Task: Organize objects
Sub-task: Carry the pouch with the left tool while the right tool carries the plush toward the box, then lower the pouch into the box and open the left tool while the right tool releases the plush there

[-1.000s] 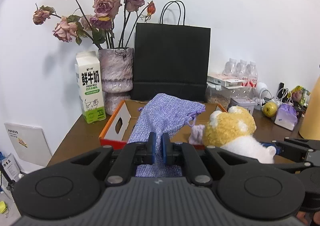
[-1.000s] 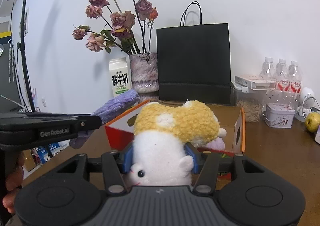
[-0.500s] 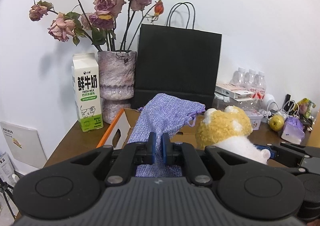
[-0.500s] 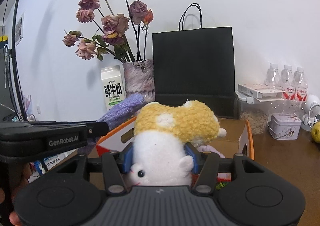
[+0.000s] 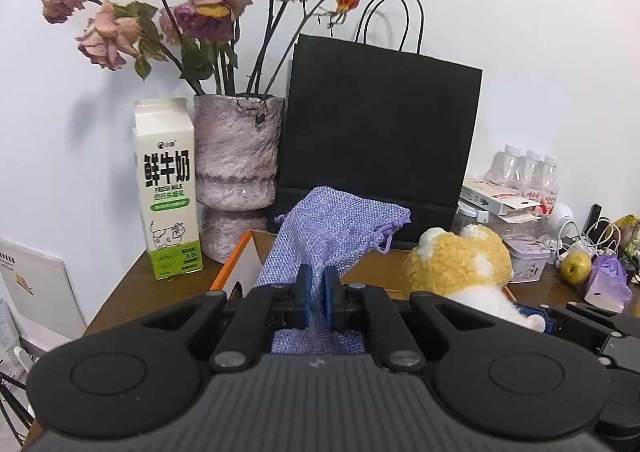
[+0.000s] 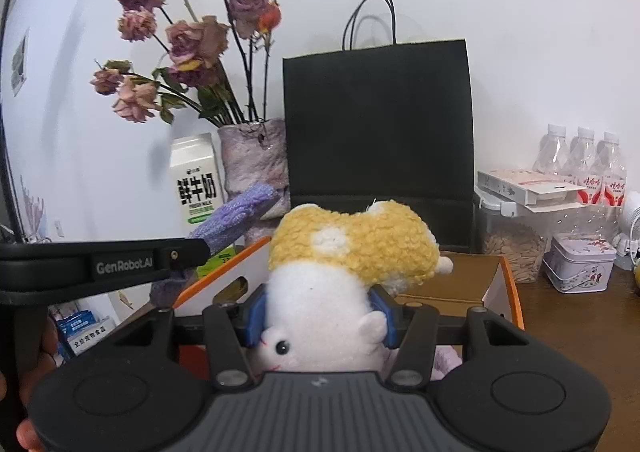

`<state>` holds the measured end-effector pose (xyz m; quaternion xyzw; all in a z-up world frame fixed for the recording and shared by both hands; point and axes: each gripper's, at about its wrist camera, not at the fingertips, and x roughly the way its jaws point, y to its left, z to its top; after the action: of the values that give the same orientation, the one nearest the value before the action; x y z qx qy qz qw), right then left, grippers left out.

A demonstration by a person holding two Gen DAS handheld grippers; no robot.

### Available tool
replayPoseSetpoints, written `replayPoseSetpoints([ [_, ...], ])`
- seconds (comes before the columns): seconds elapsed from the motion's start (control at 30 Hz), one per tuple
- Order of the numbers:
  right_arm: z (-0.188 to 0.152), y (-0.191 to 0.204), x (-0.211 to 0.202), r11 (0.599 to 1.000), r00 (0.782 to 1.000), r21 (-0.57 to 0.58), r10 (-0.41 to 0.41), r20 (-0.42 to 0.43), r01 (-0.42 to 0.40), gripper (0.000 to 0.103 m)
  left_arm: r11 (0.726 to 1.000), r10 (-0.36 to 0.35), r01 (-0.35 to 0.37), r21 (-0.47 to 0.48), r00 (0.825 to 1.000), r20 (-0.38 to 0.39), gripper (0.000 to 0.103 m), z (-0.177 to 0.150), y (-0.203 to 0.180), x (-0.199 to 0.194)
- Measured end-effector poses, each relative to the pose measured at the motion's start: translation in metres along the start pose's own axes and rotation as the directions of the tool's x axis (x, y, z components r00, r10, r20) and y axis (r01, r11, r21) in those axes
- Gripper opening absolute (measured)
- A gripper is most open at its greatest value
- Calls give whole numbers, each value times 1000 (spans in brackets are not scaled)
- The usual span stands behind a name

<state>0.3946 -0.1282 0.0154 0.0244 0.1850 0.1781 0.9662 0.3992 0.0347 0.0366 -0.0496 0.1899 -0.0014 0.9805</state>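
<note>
My left gripper (image 5: 316, 292) is shut on a lilac woven drawstring pouch (image 5: 332, 232), held in the air over the open cardboard box (image 5: 244, 260) with orange edges. The pouch (image 6: 236, 216) also shows at the left of the right wrist view, sticking out past the left gripper's black arm. My right gripper (image 6: 320, 312) is shut on a yellow and white plush toy (image 6: 352, 248), its blue pads squeezing the white body. The toy (image 5: 460, 264) hangs above the box (image 6: 508, 280), right of the pouch.
Against the wall stand a milk carton (image 5: 168, 188), a mottled vase of dried roses (image 5: 238, 156) and a black paper bag (image 5: 380, 120). To the right are a seed jar (image 6: 512, 236), a small tin (image 6: 580, 268), water bottles (image 6: 584, 164), cables and a green fruit (image 5: 576, 268).
Both grippers have carried their loads forward towards the wall; the box, carton, vase and bag look closer. The grips on pouch and plush toy are unchanged.
</note>
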Motion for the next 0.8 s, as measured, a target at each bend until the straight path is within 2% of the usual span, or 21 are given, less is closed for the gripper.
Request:
replayPoseSetpoints([
  [0.57,-3,-20,62,997,995,43,-63,-81,66,52,1000,-3,5,28,996,-89,7,1,0,77],
  [0.8,-10,-23,72,998,992,34,-55,-112,59,52,999,-12,17,39,993,-114,7,-4,0,87],
])
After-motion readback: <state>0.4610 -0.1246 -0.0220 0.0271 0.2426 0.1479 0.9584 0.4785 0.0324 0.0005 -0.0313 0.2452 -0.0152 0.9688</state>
